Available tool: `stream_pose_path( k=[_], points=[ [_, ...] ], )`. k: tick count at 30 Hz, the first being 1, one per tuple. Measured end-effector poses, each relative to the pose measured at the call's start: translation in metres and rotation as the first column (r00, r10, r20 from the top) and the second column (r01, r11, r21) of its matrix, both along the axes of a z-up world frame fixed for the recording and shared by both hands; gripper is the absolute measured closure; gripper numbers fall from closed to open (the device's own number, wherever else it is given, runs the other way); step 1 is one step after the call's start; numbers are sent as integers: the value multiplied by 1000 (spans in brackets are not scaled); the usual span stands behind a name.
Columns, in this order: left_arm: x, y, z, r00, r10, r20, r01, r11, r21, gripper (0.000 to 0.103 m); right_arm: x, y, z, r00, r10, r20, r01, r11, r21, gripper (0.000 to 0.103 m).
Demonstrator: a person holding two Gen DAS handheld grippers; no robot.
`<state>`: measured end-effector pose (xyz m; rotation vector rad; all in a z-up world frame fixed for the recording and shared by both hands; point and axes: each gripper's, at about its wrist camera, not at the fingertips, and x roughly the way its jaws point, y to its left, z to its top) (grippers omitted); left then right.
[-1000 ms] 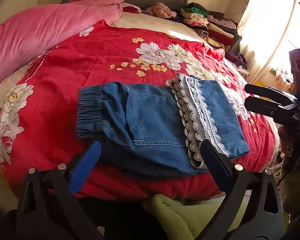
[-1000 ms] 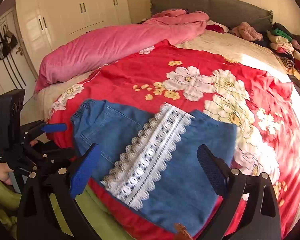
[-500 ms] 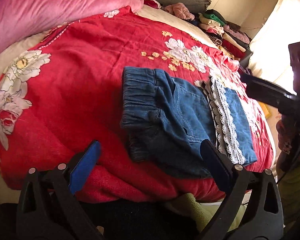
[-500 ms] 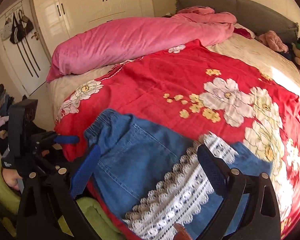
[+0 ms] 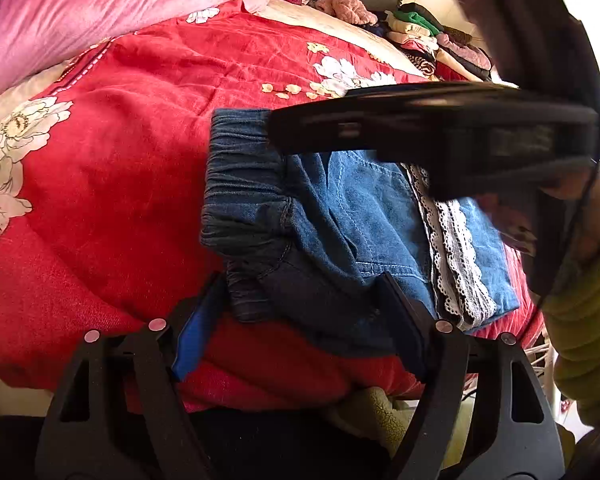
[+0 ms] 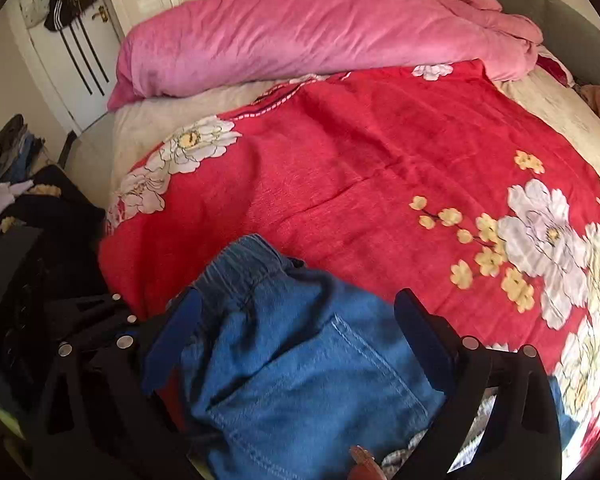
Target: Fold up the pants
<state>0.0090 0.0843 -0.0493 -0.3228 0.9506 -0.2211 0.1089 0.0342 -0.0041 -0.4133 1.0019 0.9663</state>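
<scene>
Left wrist: pants (image 5: pixel 339 232) between hand-held gripper (image 5: pixel 300 320) fingers.

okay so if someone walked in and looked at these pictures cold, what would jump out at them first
The red floral blanket fills both views, with a long pink duvet rolled along its far edge. On the near edge lie folded denim pants with a white lace trim. Both hand-held grippers are open at the waistband end: the left at the near edge, the right over the back pocket.

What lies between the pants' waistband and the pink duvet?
Only bare red blanket lies between the waistband and the pink duvet, as the right wrist view shows.
</scene>
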Motion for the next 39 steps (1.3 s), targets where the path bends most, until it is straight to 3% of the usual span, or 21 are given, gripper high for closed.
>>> stream_pose_path(
  k=[8,10,12,15,17,22,27,32,34,37,39],
  points=[
    [0,3,0,1000,-4,8,4,1000,-24,33,22,21,-37,992,17,-126,-20,1000,-22,8],
    [-1,4,-1,1000,-5,9,5,999,-37,32,22,21,-43,987,37,-155,-39,999,-6,23],
    [-1,6,-1,1000,-6,11,6,999,-50,32,20,18,-42,980,70,-184,-65,997,35,56],
    [-2,6,0,1000,-9,19,10,998,-65,29,12,10,-29,985,84,-153,-76,996,56,70],
    [-3,6,1,1000,-8,26,10,998,-69,26,9,-2,-18,987,81,-141,-68,994,90,72],
    [-4,5,8,999,8,54,-3,995,-96,17,10,-50,14,989,37,-142,-5,976,218,73],
    [2,-14,15,996,-45,75,55,990,-129,13,12,-103,34,988,-1,-156,53,944,326,73],
    [30,-42,16,983,-173,52,181,948,-262,11,15,-142,39,986,-50,-160,107,922,372,73],
    [38,-52,18,978,-202,58,210,936,-283,12,15,-154,39,984,-68,-164,127,915,384,72],
    [39,-78,38,955,-269,123,293,918,-266,13,13,-184,41,977,-118,-178,183,893,411,60],
    [36,-99,46,930,-332,157,363,896,-257,12,8,-209,43,968,-208,-143,249,881,403,28]
  ],
)
